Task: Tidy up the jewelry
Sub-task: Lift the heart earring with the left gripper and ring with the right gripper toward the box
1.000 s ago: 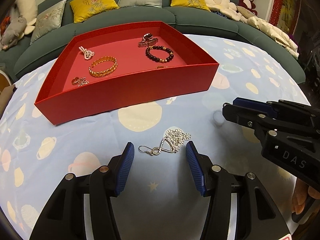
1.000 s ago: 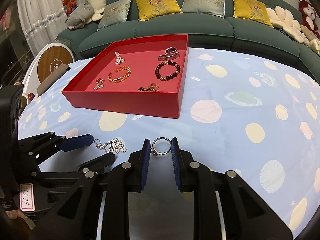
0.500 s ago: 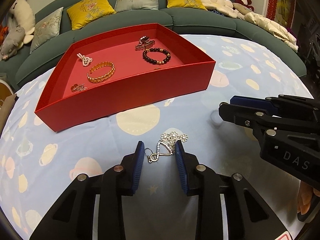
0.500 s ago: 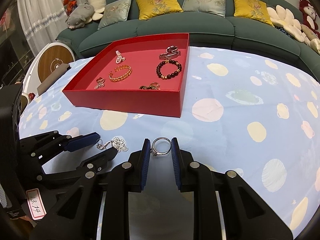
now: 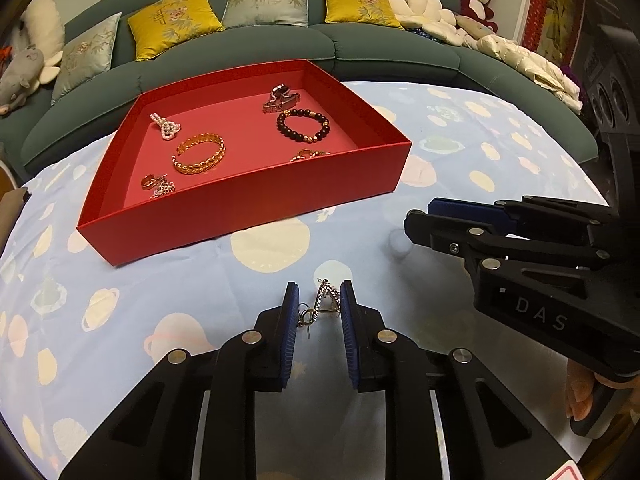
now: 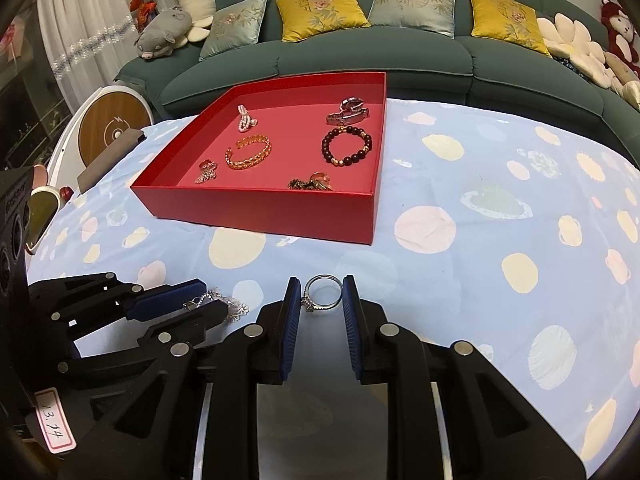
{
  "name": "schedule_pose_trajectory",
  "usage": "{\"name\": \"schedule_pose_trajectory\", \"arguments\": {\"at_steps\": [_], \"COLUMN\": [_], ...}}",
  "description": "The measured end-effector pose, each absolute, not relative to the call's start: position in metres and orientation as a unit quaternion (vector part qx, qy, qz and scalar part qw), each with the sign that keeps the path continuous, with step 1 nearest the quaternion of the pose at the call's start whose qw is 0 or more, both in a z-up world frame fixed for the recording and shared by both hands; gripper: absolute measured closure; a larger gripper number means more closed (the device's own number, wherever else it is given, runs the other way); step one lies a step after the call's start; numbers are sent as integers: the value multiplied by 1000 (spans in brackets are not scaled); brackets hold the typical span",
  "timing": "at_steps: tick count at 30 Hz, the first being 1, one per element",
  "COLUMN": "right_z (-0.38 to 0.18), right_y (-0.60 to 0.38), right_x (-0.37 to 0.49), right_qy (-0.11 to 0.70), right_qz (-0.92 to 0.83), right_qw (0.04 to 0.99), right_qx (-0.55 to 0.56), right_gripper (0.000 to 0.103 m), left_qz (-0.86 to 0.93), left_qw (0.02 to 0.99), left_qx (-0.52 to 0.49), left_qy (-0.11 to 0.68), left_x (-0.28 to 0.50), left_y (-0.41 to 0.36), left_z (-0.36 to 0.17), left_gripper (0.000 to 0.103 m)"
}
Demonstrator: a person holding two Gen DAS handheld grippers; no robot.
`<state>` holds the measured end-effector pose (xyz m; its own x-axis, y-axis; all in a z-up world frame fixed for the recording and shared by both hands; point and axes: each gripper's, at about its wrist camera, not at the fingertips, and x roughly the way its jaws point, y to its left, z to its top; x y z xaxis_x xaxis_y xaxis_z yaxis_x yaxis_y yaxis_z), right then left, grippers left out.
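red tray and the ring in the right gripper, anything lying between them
Nothing: in the right wrist view only bare patterned tablecloth lies between the red tray and the silver ring held in the right gripper.

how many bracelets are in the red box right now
2, both on the floor of the red box: the gold bracelet near the middle, and the dark beaded bracelet toward its right side.

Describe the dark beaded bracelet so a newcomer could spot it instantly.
Start at the shallow red cardboard tray on the planet-print tablecloth. In its right half, just in front of the silver metal watch, lies the dark beaded bracelet: the only closed ring of round maroon beads, with a few gold ones.
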<state>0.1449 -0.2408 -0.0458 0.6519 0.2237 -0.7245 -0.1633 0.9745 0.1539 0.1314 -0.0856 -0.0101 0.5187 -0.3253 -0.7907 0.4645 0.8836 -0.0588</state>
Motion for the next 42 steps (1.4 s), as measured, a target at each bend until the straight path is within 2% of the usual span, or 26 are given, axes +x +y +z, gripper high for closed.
{"name": "schedule_pose_trajectory", "arguments": {"at_steps": [25, 42], "right_z": [-60, -67], "right_y": [-203, -186], "right_x": [150, 152], "right_qy": [422, 427], "right_qz": [136, 144], "right_qw": [896, 893], "right_qx": [16, 1], "right_gripper": [82, 82], "left_qz": [-188, -178], "left_qw": [876, 871], "left_qx": [40, 39], "left_qy": [443, 457], "left_x": [139, 142], "left_y": [-23, -13], "left_z": [-1, -9], "left_gripper": [85, 85]}}
